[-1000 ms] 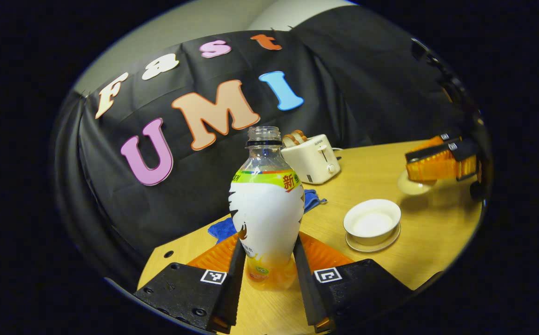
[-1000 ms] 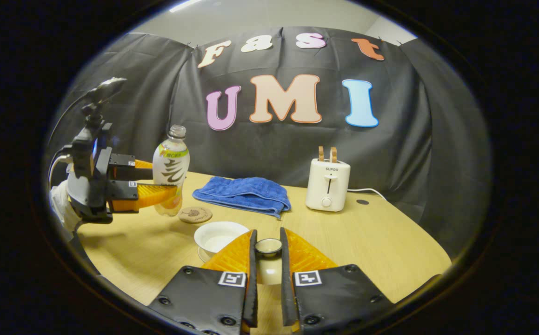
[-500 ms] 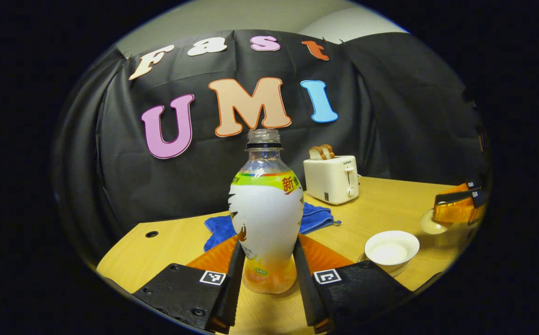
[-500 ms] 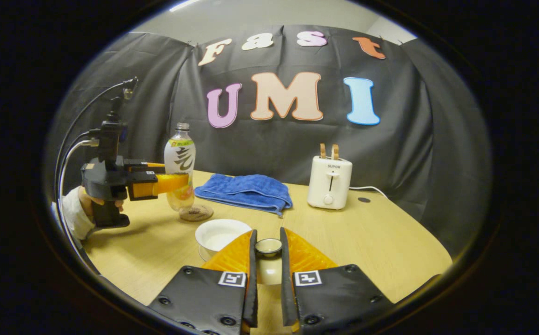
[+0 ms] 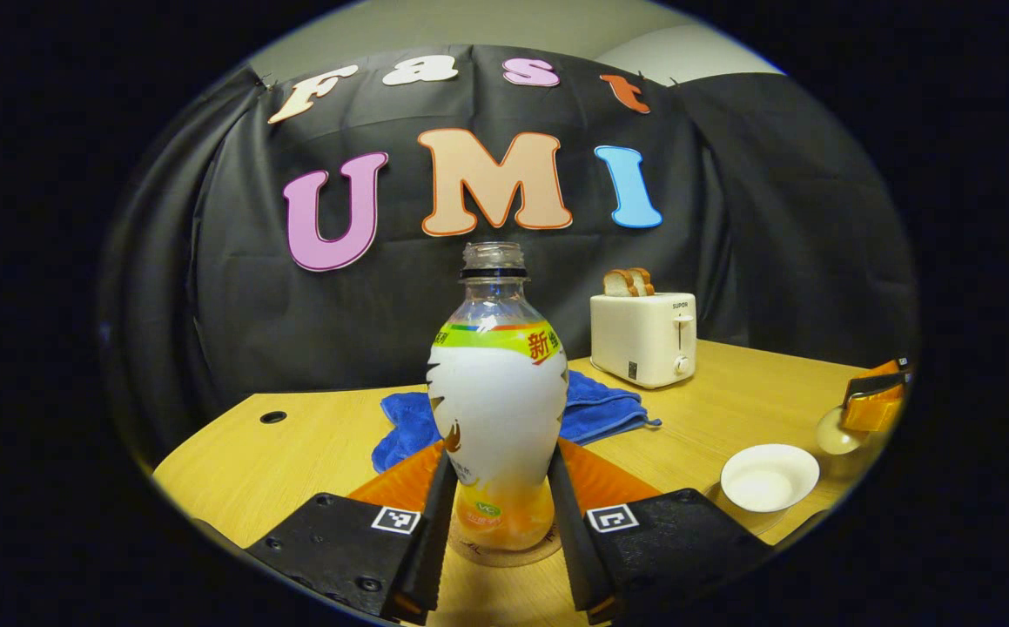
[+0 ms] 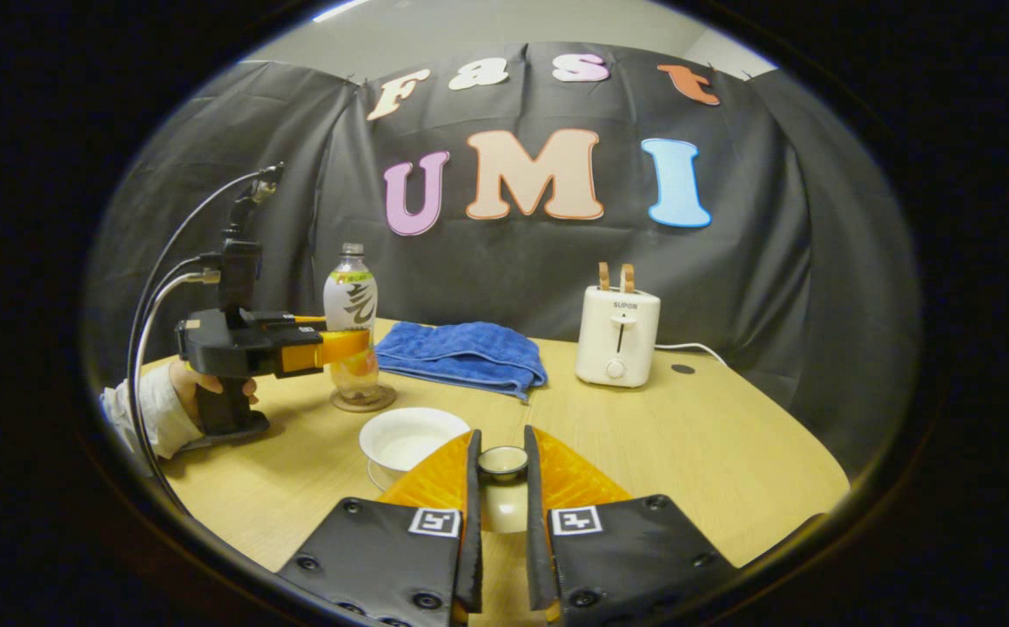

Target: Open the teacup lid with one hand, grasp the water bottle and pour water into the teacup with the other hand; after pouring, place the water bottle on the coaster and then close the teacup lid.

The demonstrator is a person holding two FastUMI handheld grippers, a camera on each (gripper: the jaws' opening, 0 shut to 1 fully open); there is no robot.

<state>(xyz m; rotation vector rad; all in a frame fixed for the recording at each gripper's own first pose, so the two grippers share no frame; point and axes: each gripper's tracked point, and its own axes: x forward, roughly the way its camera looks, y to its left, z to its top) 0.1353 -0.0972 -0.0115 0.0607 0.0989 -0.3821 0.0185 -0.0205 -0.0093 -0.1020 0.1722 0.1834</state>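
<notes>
While both fingers of the left gripper (image 5: 498, 522) clamp the upright water bottle (image 5: 498, 409), its base rests on the coaster (image 5: 504, 554). The right gripper (image 6: 501, 501) pinches the teacup lid (image 6: 502, 461) by its knob. The open teacup (image 6: 413, 438) stands at ten o'clock of that lid; toaster (image 6: 616, 337) marked "SUPOR" at one, blue towel (image 6: 462, 353) at eleven.
</notes>
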